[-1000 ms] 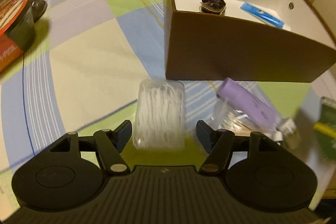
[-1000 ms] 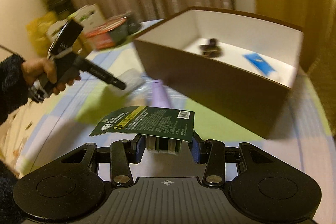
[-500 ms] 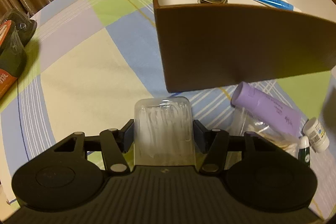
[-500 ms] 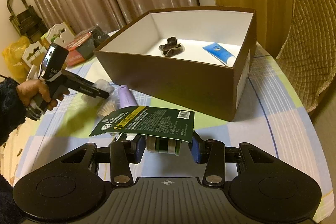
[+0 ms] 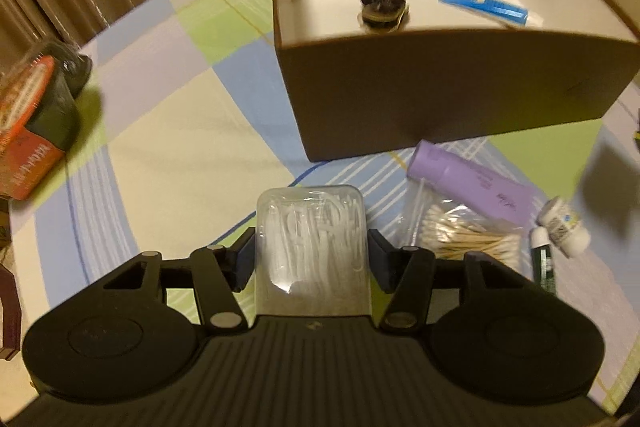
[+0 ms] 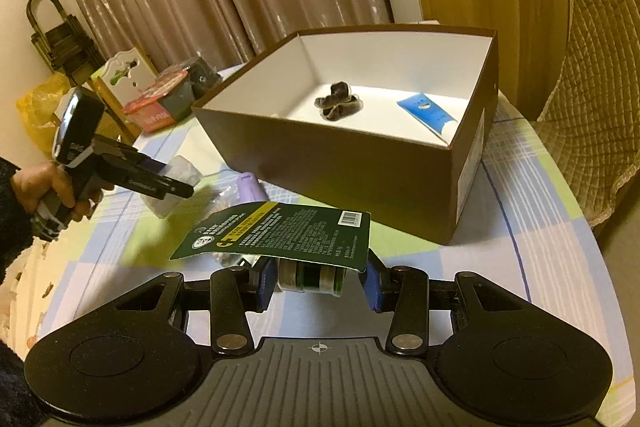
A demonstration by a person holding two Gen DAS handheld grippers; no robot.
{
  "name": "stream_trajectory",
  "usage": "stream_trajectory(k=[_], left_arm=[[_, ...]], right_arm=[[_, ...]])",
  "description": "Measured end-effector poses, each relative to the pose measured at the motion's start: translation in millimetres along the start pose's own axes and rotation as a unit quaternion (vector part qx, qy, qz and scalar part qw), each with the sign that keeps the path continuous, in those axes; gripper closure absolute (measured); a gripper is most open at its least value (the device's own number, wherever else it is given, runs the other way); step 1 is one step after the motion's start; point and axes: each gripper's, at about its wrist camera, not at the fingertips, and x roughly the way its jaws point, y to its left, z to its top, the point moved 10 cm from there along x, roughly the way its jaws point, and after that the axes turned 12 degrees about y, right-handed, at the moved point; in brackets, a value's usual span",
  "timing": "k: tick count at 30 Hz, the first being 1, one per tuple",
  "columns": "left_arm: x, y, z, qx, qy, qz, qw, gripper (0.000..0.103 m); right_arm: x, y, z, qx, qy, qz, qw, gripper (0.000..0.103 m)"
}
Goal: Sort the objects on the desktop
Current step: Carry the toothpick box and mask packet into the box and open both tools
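Observation:
My left gripper [image 5: 311,259] is shut on a clear box of white floss picks [image 5: 312,239], lifted off the table in front of the brown box [image 5: 460,99]. In the right wrist view that left gripper [image 6: 176,189] shows at the left, held by a hand [image 6: 48,187], with the clear box [image 6: 176,183] in it. My right gripper [image 6: 318,279] is shut on a green carded pack [image 6: 276,231] with a small roll under the card, held above the table near the brown box [image 6: 340,167]. Inside lie a dark hair clip [image 6: 338,101] and a blue tube [image 6: 426,113].
On the checked tablecloth [image 5: 168,131] lie a purple tube [image 5: 468,179], a bag of cotton swabs [image 5: 468,239], a small white bottle [image 5: 564,227] and a green-capped stick [image 5: 542,255]. A red-and-black pack [image 5: 36,115] sits at the far left. A quilted chair [image 6: 592,87] stands right of the table.
The left gripper closed on the clear floss box and lifted it; the brown box's inside now shows more. The right gripper rose with the green pack toward the box.

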Motion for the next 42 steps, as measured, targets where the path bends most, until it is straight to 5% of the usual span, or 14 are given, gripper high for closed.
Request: stream_trajectory(k=[13,24,32,42], left_arm=[[-98,-7,13,0.041,-0.061,-0.007,0.9973,0.051],[-130,-44,87,0.138,-0.091,-0.025,0.9859,0.051],[-120,-77,137,0.2,-0.083,-0.032,0.9757,0.051],[-49,-109,176,0.233,-0.036,-0.057,0.9702,0.051]], right_arm=[[-50,-10,32,0.009,-0.038,0.014,0.999,0.06],[-69,-20,105,-0.028,-0.06,-0.009,0.998,0.06],[-47,-36,152,-0.07,-0.038,-0.066,0.995,0.06],[6,-59,170,-0.121,0.021,-0.104,0.987,0.06]])
